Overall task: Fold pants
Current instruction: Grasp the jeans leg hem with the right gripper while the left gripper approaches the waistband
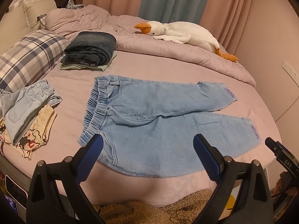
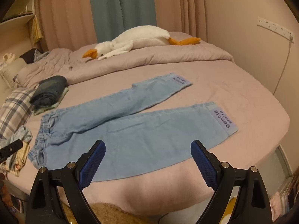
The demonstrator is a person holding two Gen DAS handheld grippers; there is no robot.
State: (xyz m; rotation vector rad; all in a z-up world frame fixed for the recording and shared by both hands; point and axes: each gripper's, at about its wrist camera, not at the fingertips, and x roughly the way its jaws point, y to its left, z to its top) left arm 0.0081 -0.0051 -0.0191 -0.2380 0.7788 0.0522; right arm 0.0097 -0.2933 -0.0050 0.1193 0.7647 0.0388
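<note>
Light blue denim pants lie flat on the pink bed, elastic waistband to the left, both legs spread apart to the right with purple "gentle smile" labels at the cuffs. My left gripper hovers open over the near leg close to the waistband, holding nothing. My right gripper is open above the near leg's middle, also empty. The right gripper's tip shows at the right edge of the left wrist view.
Folded dark jeans on a green garment sit behind the waistband. A plaid pillow and a pile of small clothes lie at the left. A white plush goose rests on the bunched duvet. The bed's front edge is just below me.
</note>
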